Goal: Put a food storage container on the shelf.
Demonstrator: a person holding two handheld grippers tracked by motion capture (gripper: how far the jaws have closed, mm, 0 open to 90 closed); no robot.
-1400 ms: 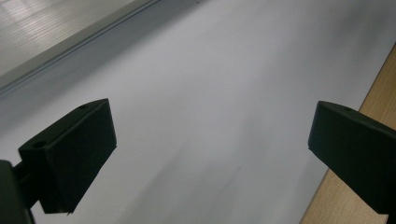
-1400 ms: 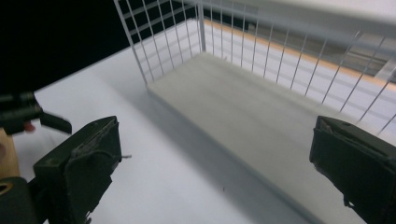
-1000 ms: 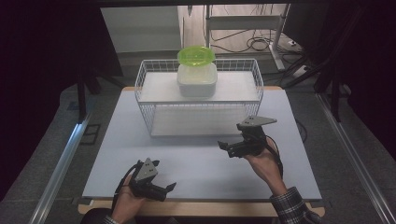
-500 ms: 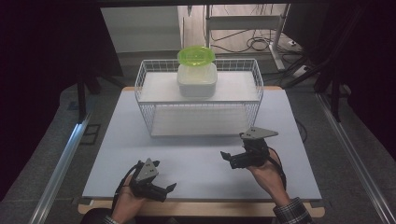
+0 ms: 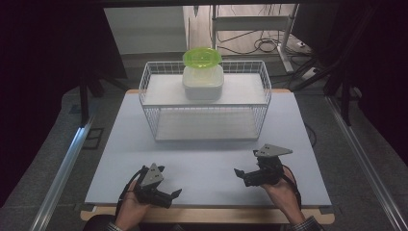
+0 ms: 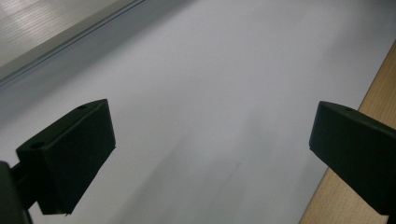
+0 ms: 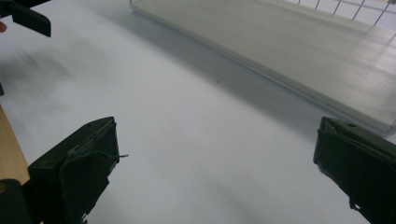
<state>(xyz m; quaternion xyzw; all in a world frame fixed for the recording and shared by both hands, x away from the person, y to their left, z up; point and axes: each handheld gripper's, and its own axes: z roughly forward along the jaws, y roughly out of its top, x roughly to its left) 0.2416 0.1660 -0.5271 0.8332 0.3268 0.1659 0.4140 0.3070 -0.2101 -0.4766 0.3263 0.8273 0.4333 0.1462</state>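
Sitting in a wire basket (image 5: 159, 115), the white tub (image 5: 202, 83) wears a green lid (image 5: 202, 57); both grippers gape, empty.

white container (image 5: 203, 83), green lid (image 5: 202, 56) on, inside wire basket (image 5: 149, 103)

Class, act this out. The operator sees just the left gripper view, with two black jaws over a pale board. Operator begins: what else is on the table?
Observer: A white wire basket stands at the board's far side.
Operator: Anything in it?
Observer: A white box with a green lid on a shelf in it.
Operator: Where's the right gripper?
Observer: The right gripper is near the front edge, jaws open, holding nothing.
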